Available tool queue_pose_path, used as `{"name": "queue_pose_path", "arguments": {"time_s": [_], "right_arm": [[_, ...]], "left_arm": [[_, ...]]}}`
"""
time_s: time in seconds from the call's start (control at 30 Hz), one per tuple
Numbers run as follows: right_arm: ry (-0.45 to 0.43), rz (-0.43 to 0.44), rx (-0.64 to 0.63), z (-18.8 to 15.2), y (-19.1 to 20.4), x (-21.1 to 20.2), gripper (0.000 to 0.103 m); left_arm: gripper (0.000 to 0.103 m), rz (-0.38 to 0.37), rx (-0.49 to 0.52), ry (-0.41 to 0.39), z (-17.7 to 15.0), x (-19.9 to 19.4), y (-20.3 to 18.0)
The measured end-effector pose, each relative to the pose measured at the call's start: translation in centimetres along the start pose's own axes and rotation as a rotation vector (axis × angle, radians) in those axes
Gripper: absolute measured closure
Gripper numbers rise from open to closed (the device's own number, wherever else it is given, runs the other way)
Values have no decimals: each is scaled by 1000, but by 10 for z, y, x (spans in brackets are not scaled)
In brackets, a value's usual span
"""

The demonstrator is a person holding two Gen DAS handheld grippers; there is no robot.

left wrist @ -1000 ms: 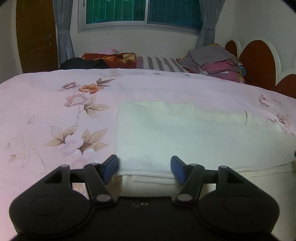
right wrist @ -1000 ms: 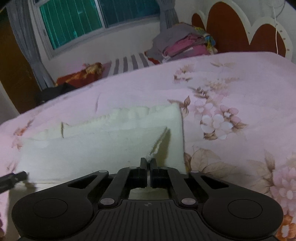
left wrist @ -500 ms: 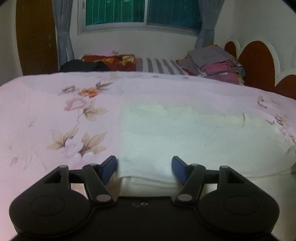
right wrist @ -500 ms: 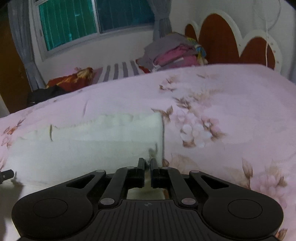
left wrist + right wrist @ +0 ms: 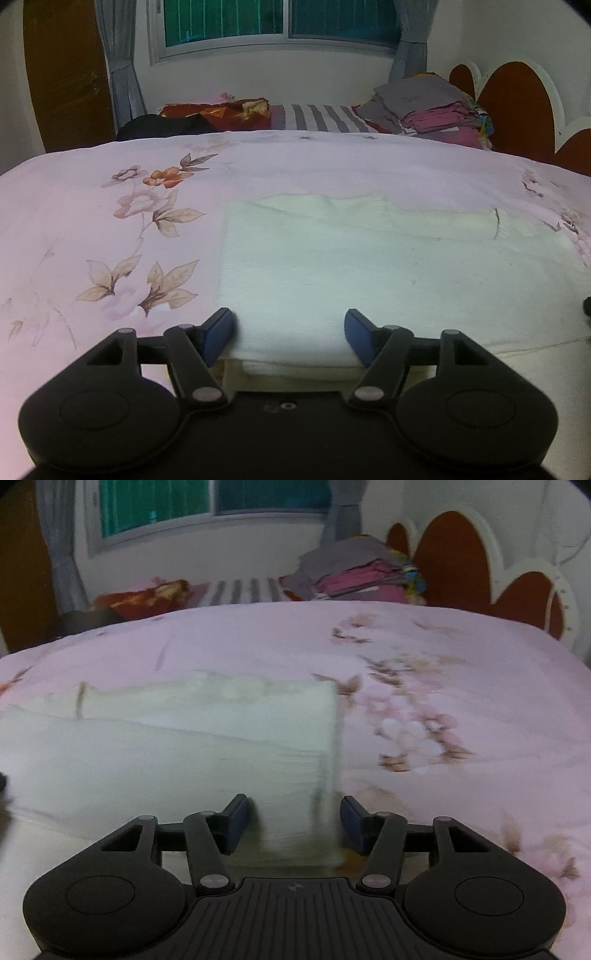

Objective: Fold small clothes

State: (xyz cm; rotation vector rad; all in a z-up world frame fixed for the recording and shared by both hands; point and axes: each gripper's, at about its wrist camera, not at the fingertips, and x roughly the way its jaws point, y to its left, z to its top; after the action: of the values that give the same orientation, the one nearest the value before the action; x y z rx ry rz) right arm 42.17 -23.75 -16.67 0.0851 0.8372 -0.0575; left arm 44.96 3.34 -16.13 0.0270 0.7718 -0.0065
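Observation:
A folded white cloth (image 5: 369, 266) lies flat on the pink floral bedspread (image 5: 92, 229). My left gripper (image 5: 288, 334) is open, its blue pads astride the cloth's near left edge. In the right wrist view the same cloth (image 5: 177, 749) fills the left half, and my right gripper (image 5: 293, 821) is open with its pads on either side of the cloth's near right corner. Neither gripper holds anything.
A stack of folded grey and pink clothes (image 5: 432, 107) sits at the far right by the red and white headboard (image 5: 517, 99). A red patterned bundle (image 5: 218, 112) and a striped pillow (image 5: 317, 118) lie under the window.
My right gripper has opened and let go of the cloth corner, which now lies flat. The left gripper stays open and has barely moved.

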Motion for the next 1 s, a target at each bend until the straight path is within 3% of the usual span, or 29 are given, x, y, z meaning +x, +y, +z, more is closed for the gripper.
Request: {"name": "queue_pose_path", "arguments": {"time_s": [0.37, 0.57, 1.0], "right_arm": [[-21, -43, 9, -4, -37, -28, 48], [-45, 36, -12, -12, -44, -52, 48], [-4, 194, -30, -45, -42, -78, 48]], "left_arm": [[37, 46, -59, 16, -3, -23, 8], [37, 43, -50, 7, -22, -59, 4], [36, -6, -46, 71, -73, -123, -19]]}}
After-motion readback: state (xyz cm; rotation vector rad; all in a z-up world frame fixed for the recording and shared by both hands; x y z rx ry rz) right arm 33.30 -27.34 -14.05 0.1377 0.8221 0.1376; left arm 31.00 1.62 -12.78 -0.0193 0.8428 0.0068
